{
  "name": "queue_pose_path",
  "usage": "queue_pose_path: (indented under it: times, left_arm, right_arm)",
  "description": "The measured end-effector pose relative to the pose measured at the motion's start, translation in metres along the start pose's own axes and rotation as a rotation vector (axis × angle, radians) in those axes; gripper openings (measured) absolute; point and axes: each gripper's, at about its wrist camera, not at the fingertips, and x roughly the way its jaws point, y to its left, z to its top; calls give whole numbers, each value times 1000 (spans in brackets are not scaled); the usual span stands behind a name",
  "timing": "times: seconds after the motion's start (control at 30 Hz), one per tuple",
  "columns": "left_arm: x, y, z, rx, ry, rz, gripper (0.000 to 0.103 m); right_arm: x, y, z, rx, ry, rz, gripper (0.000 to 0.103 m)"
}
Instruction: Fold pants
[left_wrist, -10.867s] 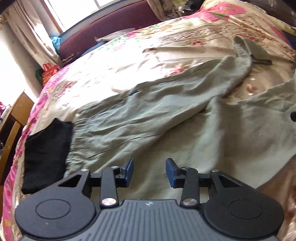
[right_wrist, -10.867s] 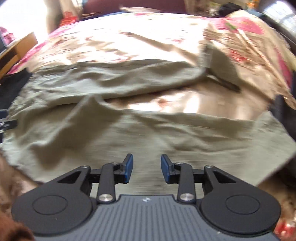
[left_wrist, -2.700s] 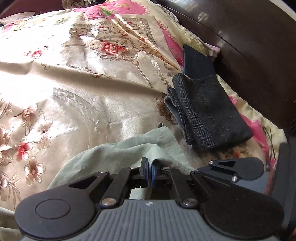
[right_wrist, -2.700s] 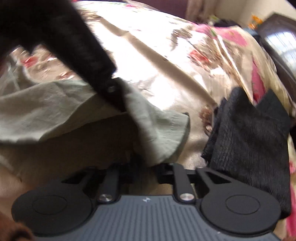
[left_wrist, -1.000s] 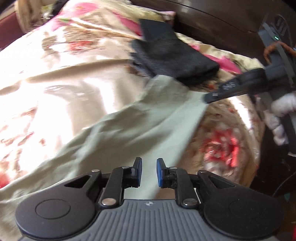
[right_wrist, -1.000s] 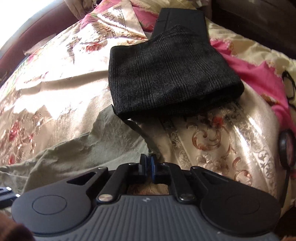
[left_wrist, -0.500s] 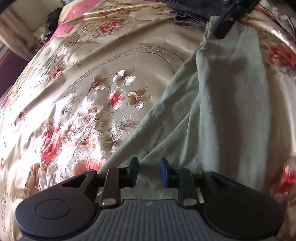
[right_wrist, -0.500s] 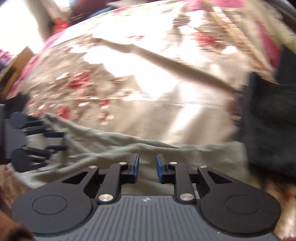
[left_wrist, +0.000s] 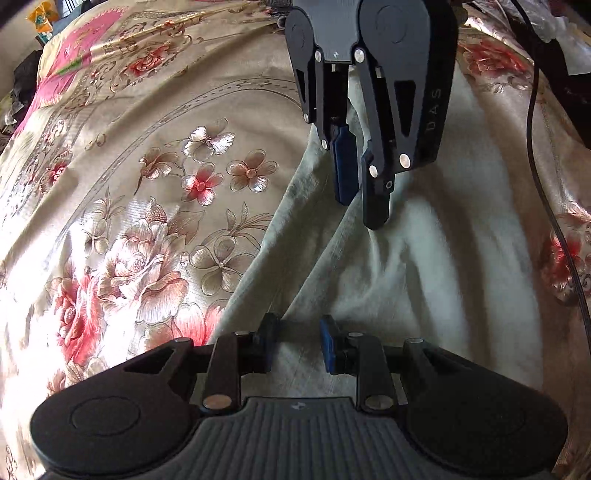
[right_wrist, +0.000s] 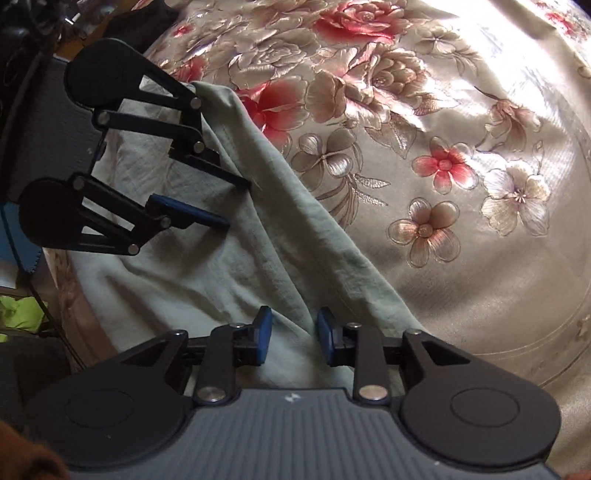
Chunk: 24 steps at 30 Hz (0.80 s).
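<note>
The pale green pants (left_wrist: 406, 258) lie rumpled on a floral bedspread (left_wrist: 147, 221), with one long folded edge running diagonally. My left gripper (left_wrist: 297, 343) points down over that edge near the bedspread, jaws open, cloth beneath them. My right gripper (left_wrist: 360, 199) comes in from the opposite side, tips on the cloth. In the right wrist view the right gripper (right_wrist: 294, 338) has its jaws opening, with a ridge of the pants (right_wrist: 221, 277) between the pads but not pinched. The left gripper (right_wrist: 236, 203) shows at the left, open over the cloth.
A black cable (left_wrist: 535, 110) hangs along the right side of the bed. Dark clutter sits beyond the bedspread's far right corner. At the bed's left edge in the right wrist view something bright green (right_wrist: 18, 314) lies below.
The right gripper let go of the pant hem beside the dark folded garment, opened, and swung over to face the left gripper. The left gripper moved along the pants and widened slightly.
</note>
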Motion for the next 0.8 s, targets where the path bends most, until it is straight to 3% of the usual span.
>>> queue_pose_path:
  times: [0.1,0.13,0.17,0.23,0.3,0.47,0.57,0.63,0.7,0.8]
  left_arm:
    - [3,2,0,22,7,-39,40]
    - [4,0,1,41,8,-47,40]
    - [5,-3,1,64,11,-48,40]
    - [5,-7,2,91,12,-35,39]
    - [4,-8,2,97,16,-26,24]
    - [-11,12,-2,1,-8,63,22]
    - [-8,24,-7,-74,13,130,22]
    - [-2,24,-10,-81,38,178,22]
    - [-6,21,-13,-106,33,197,23]
    - [-21,16,-17,-193,1,205,27]
  right_arm:
    - [7,-9,11,15,44,58,29]
    - [9,-8,14,7,51,49,22]
    - [10,-6,15,-2,59,32,4]
    - [10,-2,18,-14,65,0,2]
    - [1,3,23,-17,28,-30,2]
    - [-41,6,44,0,-154,-43,1]
    - [-38,0,51,-8,-209,-111,4]
    - [-32,-6,48,18,-200,-174,8]
    - [-38,-10,36,75,-189,-200,10]
    - [-76,-23,-22,262,-323,-222,21]
